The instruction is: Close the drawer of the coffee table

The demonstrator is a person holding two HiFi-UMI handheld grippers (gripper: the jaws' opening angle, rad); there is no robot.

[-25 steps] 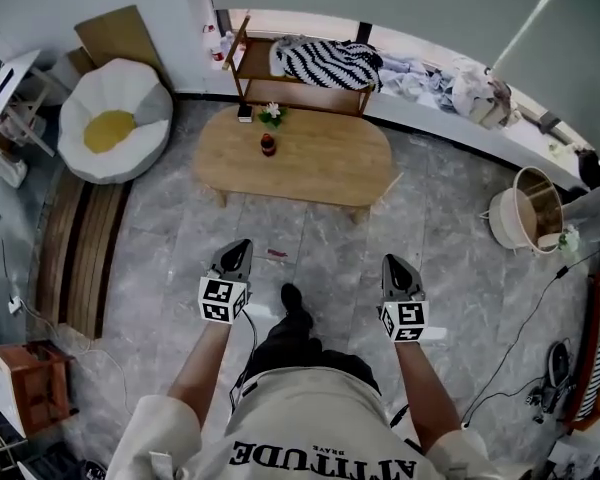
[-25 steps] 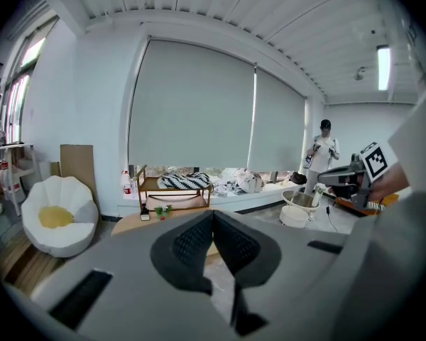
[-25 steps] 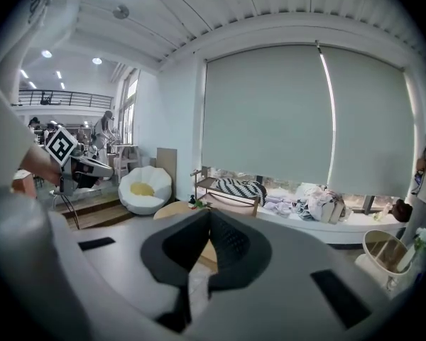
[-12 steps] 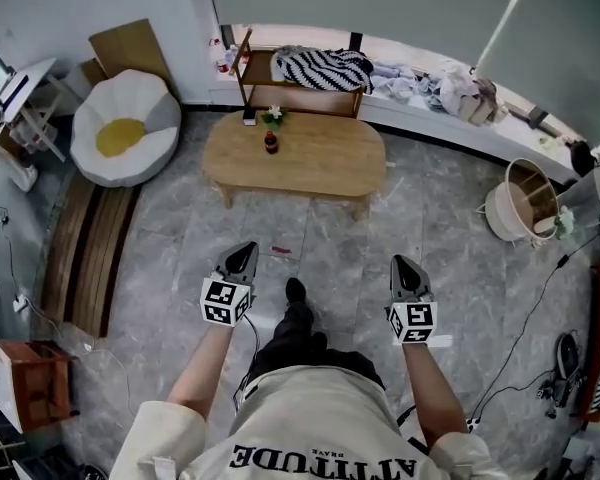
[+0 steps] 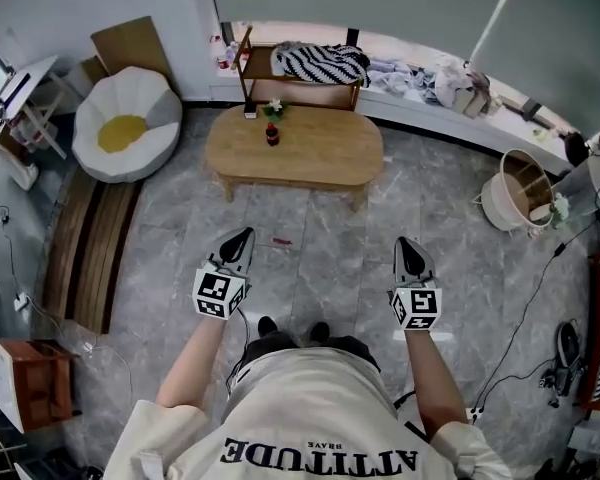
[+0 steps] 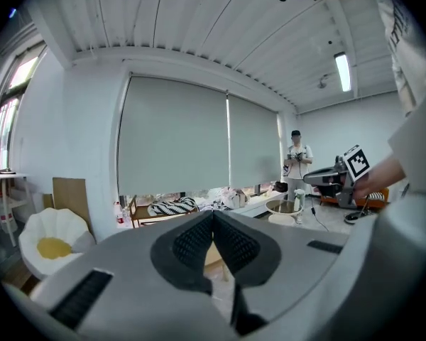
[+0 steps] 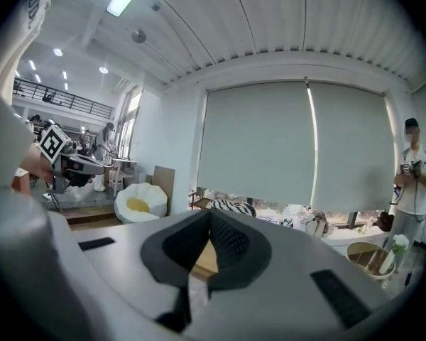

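An oval wooden coffee table [image 5: 320, 154] stands across the tiled floor in the head view, well ahead of both grippers; its drawer does not show from here. A small dark bottle [image 5: 272, 135] and a little plant [image 5: 273, 109] sit on its top. My left gripper [image 5: 243, 238] is held out at the lower left, shut with nothing in it. My right gripper [image 5: 410, 247] is level with it at the lower right, also shut and empty. In the left gripper view the left gripper [image 6: 213, 215] has its pads pressed together, and part of the table shows behind them. The right gripper [image 7: 211, 221] looks the same in its view.
A white and yellow beanbag chair [image 5: 126, 125] sits at the far left. Behind the table is a wooden shelf [image 5: 302, 76] with a striped cloth. A round basket [image 5: 520, 193] is at the right, cables trail on the right floor. Another person [image 6: 298, 163] stands far off.
The person has stepped forward and brought both feet together. Both grippers have risen and moved forward, still shut. The table sits slightly higher in the head view.
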